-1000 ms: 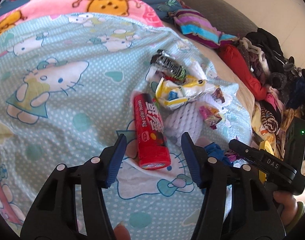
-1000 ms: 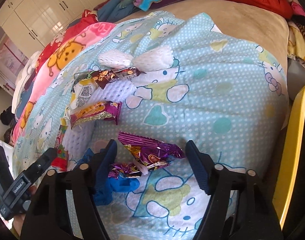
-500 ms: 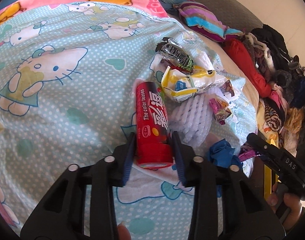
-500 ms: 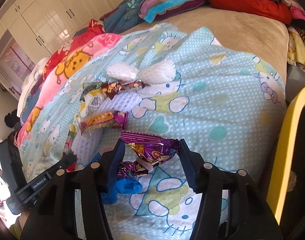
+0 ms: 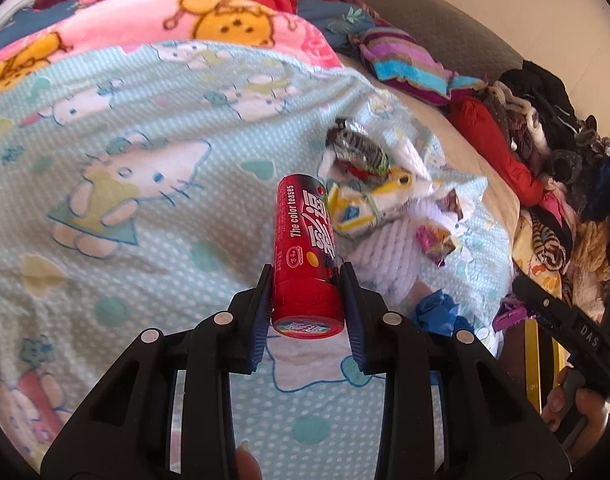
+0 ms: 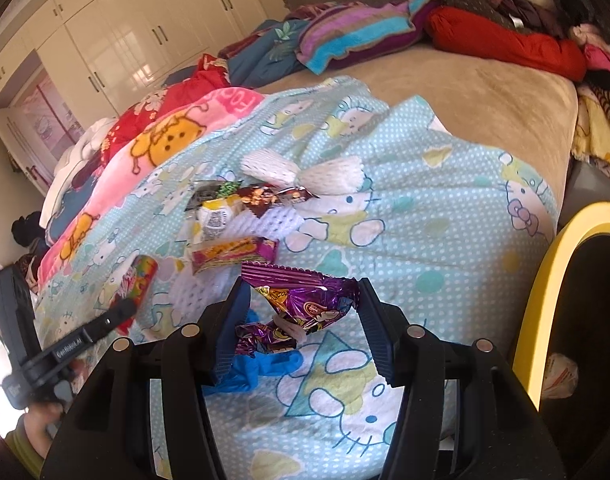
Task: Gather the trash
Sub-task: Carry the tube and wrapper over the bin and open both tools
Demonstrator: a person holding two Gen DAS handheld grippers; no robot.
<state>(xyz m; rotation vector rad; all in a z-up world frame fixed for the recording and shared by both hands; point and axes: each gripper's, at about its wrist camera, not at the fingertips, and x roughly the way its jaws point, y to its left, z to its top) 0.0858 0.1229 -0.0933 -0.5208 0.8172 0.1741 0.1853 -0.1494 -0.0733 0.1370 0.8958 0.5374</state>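
My left gripper [image 5: 306, 298] is shut on a red candy tube [image 5: 303, 248], held by its lower end and lifted off the light-blue cat-print blanket [image 5: 125, 200]. In the right wrist view my right gripper [image 6: 303, 312] is shut on a crumpled purple foil wrapper [image 6: 305, 300], raised above the blanket [image 6: 445, 220]. A blue crumpled glove [image 6: 261, 368] lies just below it. More wrappers remain in a pile: a yellow-white packet [image 5: 365, 208], a silver-black wrapper [image 5: 361, 152], a pink-yellow wrapper [image 6: 233, 254] and a brown one [image 6: 273, 196].
A bin with a yellow rim [image 6: 545, 280] and dark inside stands at the bed's right edge. White foam nets [image 6: 305, 170] lie among the wrappers. Piled clothes [image 5: 545, 140] and folded blankets [image 6: 357, 36] crowd the far side. White wardrobes [image 6: 125, 52] stand behind.
Both grippers went from open to shut: the left closed on the red tube and lifted it, the right closed on the purple wrapper and raised it off the blanket.
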